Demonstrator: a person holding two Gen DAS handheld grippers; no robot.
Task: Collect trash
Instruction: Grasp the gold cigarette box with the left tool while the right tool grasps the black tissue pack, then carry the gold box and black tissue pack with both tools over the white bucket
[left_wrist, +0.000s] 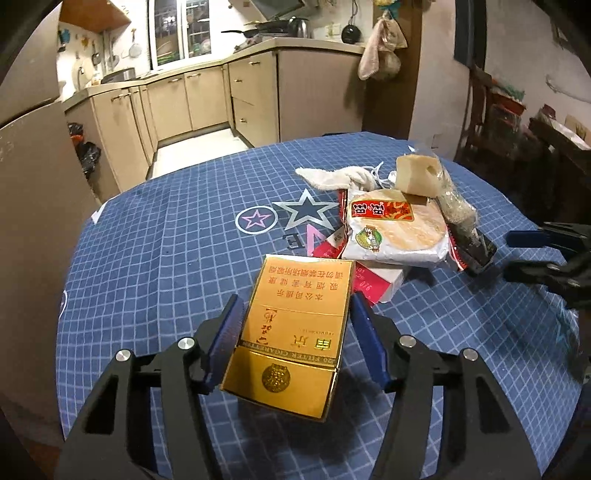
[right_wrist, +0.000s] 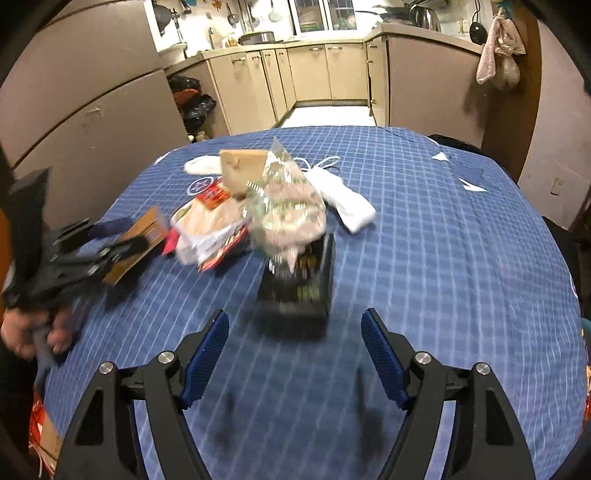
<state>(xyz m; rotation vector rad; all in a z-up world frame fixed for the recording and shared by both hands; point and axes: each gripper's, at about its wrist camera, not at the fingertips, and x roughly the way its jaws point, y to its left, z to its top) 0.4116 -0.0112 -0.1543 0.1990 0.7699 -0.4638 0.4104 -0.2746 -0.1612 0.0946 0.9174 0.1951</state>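
Straddling the gold cigarette box, the left tool has its blue pads at the box's two long sides; the left pad looks to be touching, the right seems to leave a sliver of gap, so I judge the grip not yet firm. The box rests on the blue checked surface, its far end lying against a pink-and-white packet.

Risk: the glossy box could skew or slip out if lifted before both pads bear, and it may drag the packet along.

The right tool hangs with jaws apart and nothing between them, just short of a dark box that carries a crinkly plastic bag. Risk: pinching the box alone could tip the bag off, or shove the heap sideways.

Farther back lie a rice-cracker packet, a tan cardboard piece and a white cloth.

Hard to read: the right wrist view is smeared by motion, so the dark box's print and the bag's contents are illegible. What lies under the heap is hidden. No bin shows for certain; dark bags sit on the kitchen floor.
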